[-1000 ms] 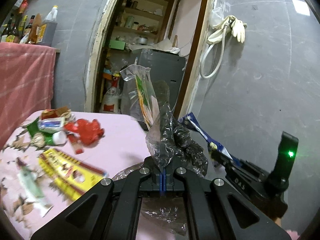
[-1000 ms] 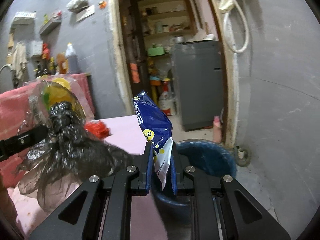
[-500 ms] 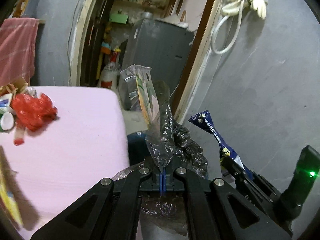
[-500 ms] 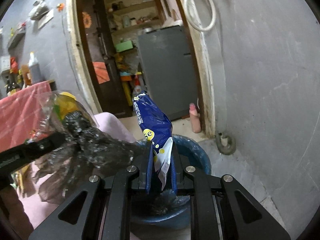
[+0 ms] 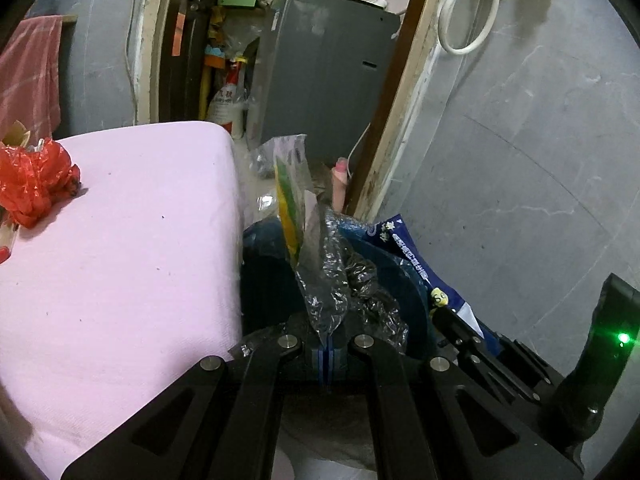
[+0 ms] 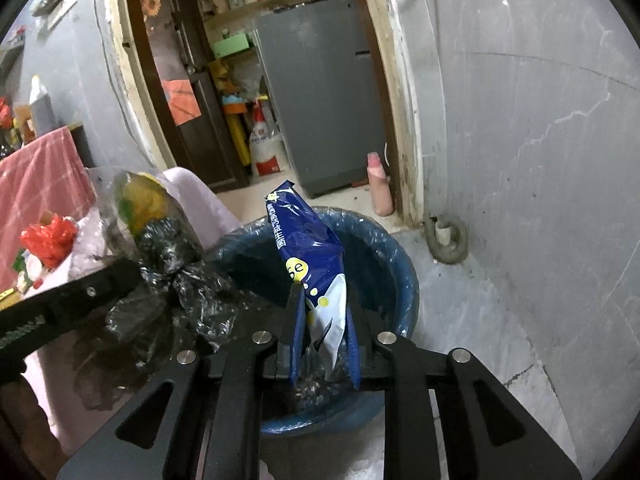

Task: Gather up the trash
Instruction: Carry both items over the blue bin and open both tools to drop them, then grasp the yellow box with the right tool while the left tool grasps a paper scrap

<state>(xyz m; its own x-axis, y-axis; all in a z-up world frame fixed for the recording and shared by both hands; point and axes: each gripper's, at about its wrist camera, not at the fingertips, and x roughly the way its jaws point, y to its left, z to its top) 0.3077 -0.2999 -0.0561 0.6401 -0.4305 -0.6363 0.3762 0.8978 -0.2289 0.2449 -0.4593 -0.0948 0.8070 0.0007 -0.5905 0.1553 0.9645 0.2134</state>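
Right wrist: right claw (image 6: 324,332), jaws just loosening, holds blue wrapper (image 6: 310,252) over bin rim (image 6: 404,264).

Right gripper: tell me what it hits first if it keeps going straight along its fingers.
Probably the blue bin: the right gripper, with the blue wrapper between its jaws, points down into the bin's open mouth.
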